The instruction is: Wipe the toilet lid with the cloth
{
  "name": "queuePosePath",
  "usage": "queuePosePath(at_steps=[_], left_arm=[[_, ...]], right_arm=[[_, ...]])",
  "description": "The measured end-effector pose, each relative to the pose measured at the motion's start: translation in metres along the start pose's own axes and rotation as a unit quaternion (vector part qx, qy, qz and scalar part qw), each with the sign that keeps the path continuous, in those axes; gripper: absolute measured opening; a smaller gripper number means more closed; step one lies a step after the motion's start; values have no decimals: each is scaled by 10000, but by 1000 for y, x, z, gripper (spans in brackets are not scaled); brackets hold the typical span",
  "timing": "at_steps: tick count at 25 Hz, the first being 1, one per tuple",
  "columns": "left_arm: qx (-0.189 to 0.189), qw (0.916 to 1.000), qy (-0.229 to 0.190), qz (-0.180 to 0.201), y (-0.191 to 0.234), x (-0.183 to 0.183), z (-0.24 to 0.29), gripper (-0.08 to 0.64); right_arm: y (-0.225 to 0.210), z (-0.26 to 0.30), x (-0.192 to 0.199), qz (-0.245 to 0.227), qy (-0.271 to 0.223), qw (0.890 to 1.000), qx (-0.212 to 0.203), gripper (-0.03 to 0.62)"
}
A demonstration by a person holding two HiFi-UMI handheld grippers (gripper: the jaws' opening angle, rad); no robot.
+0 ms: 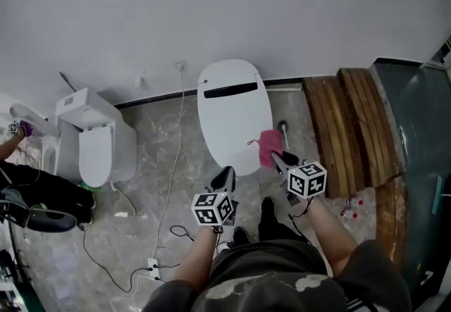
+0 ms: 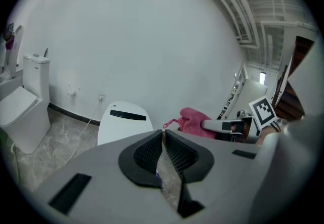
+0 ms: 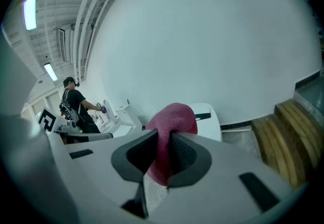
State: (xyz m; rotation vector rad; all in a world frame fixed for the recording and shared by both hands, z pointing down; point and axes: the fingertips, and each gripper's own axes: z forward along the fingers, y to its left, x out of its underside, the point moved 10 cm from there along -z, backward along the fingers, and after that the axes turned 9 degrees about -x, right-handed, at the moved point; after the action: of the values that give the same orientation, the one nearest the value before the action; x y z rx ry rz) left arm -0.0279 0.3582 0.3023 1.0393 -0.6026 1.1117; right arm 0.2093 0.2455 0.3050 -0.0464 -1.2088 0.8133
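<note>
Over marble floor (image 1: 151, 156), right hand-held gripper (image 3: 163, 136) clamps pink cloth (image 3: 174, 117); left hand-held gripper (image 2: 163, 133) is closed, empty.

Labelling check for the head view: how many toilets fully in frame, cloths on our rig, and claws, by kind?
Toilets: 2, the closed-lid toilet and the tank toilet
Pink cloth: 1
Claws: 2, the left claw and the right claw
Total: 5

cloth (image 1: 269, 147) pink | toilet lid (image 1: 229, 127) white, black bar | floor (image 1: 162, 163) grey, marbled | planks (image 1: 352, 127) brown, wood-grained | marker cubes (image 1: 213, 208) black-and-white squares | wall (image 1: 211, 8) off-white
</note>
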Motion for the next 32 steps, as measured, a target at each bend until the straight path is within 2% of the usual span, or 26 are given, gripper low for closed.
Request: queuePosePath(at_steps=[8, 11, 15, 20, 23, 28, 32], left_arm=[[348, 9975, -450, 420, -10, -16, -47, 28], [471, 9960, -514, 555, -14, -18, -58, 28], [455, 9944, -732, 605, -13, -27, -73, 27], [435, 9919, -967, 704, -16, -36, -89, 28], [434, 9925, -954, 635, -14, -34, -95, 27], [352, 9950, -719, 593, -14, -22, -102, 26], [325, 9954, -715, 546, -13, -15, -108, 26]], right_arm=[[39, -29, -21, -175, -556, 9982, 120, 49], [46, -37, -17, -221, -517, 9983, 132, 49], [58, -44, -16, -373, -462, 9982, 108, 49], [73, -57, -14, -846, -529, 9950, 111, 49], [83, -61, -11, -1019, -590, 9930, 86, 49], [90, -68, 2, -916, -613, 9938, 165, 49], [93, -73, 10, -865, -627, 9940, 243, 49]])
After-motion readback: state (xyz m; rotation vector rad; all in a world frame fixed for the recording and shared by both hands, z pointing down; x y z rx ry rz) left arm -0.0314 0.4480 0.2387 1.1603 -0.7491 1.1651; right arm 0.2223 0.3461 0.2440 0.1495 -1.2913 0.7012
